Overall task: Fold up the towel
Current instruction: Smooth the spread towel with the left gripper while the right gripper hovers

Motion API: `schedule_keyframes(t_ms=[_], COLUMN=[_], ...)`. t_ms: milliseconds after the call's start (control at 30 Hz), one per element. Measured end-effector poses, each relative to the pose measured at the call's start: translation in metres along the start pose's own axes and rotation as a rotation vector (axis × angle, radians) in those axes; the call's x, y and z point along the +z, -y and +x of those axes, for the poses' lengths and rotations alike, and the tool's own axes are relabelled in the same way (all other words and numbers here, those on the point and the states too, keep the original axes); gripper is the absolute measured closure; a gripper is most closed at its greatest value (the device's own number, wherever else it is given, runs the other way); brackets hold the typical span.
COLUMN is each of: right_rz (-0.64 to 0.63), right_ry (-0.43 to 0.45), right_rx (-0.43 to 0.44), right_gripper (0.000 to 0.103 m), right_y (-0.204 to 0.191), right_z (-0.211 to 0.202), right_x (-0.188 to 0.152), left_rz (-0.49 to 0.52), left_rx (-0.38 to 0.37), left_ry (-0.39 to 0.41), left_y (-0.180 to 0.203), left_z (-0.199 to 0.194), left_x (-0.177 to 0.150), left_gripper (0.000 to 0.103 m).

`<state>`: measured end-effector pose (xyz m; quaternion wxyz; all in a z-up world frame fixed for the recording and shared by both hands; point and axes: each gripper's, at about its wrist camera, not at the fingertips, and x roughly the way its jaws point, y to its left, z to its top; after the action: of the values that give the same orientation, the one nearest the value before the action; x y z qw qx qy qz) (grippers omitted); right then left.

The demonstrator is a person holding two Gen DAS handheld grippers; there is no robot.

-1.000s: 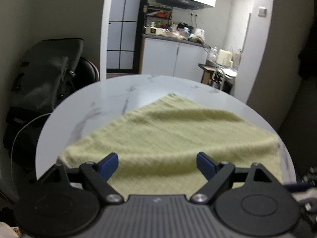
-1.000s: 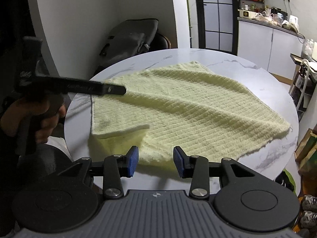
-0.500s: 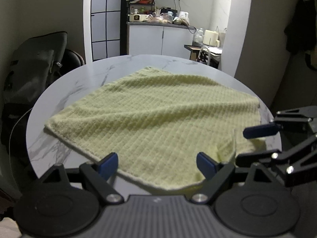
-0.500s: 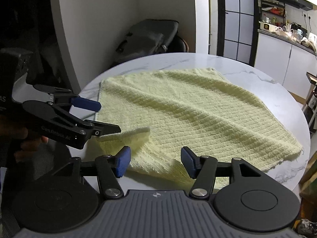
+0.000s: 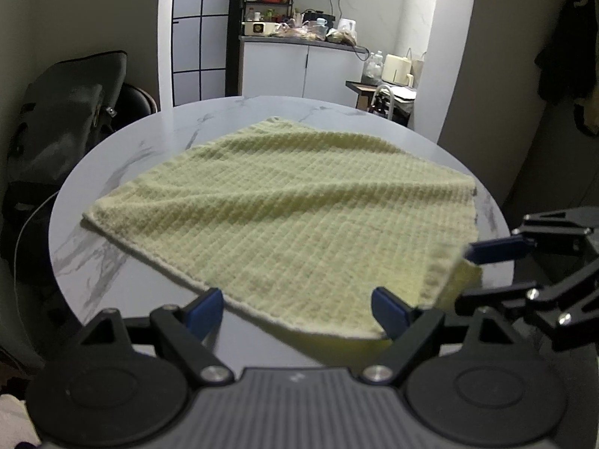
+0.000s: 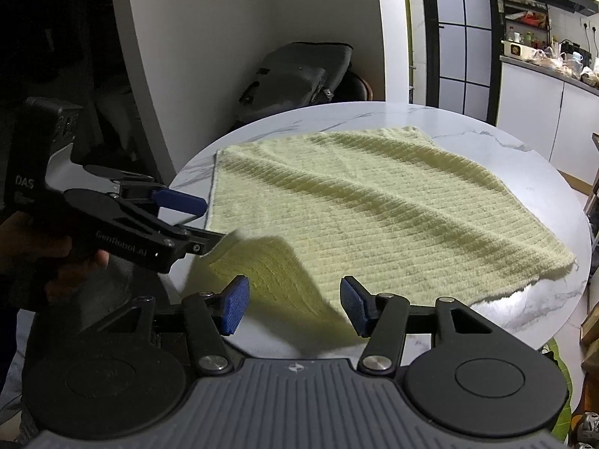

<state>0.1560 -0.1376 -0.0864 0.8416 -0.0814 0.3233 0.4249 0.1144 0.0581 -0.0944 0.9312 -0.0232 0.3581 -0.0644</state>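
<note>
Where towel (image 5: 284, 205) spreads, round marble table (image 5: 112, 262), kitchen counter (image 5: 299, 43) behind

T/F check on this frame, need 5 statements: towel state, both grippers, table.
1. The towel lies spread on a round marble table. True.
2. The left gripper is shut on the towel. False: its jaws stand wide open, with the near towel edge between the blue pads.
3. The right gripper is open. True.
4. The towel is already folded in half. False: it is mostly a single layer; only the near corner looks lifted or turned.
5. The towel is dark blue. False: it is pale yellow-green with a waffle texture.
</note>
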Motion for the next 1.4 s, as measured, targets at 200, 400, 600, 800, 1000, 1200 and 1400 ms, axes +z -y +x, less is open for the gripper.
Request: schedule_keyframes(t_ms=[200,400,600,800,1000,1200,1400], right_rz=[0.005,0.005,0.004,0.007,0.009,0.010,0.025], right_ry=[-0.003,-0.007,0.008,0.022,0.020,0.004,0.004], right_rx=[0.004,0.006,-0.003,0.001,0.002,-0.055,-0.089], right_gripper=[0.044,0.044,0.044,0.044,0.043,0.043,0.042], right_y=[-0.005,-0.010,-0.013,-0.016,-0.017,-0.013,-0.004], right_z=[-0.008,-0.018,-0.026,-0.026,-0.022,-0.018,-0.019], right_x=[-0.009,-0.018,-0.017,-0.017,-0.019,-0.018,-0.015], left_rz=[0.003,0.003,0.011,0.012,0.015,-0.017,-0.018], left_rx=[0.009,0.020,0.027,0.042,0.049,-0.006,0.015], left_ry=[0.003,-0.003,-0.004,-0.008,-0.013,-0.009,-0.010], left_y=[0.004,0.006,0.007,0.005,0.006,0.001,-0.002], left_z=[-0.007,-0.009,-0.014,-0.019,-0.019,-0.019,-0.016], left_x=[-0.004,-0.010,-0.015,-0.017,-0.018,-0.015,-0.010], left_gripper=[0.015,0.015,0.015,0.015,0.015,0.014,0.011])
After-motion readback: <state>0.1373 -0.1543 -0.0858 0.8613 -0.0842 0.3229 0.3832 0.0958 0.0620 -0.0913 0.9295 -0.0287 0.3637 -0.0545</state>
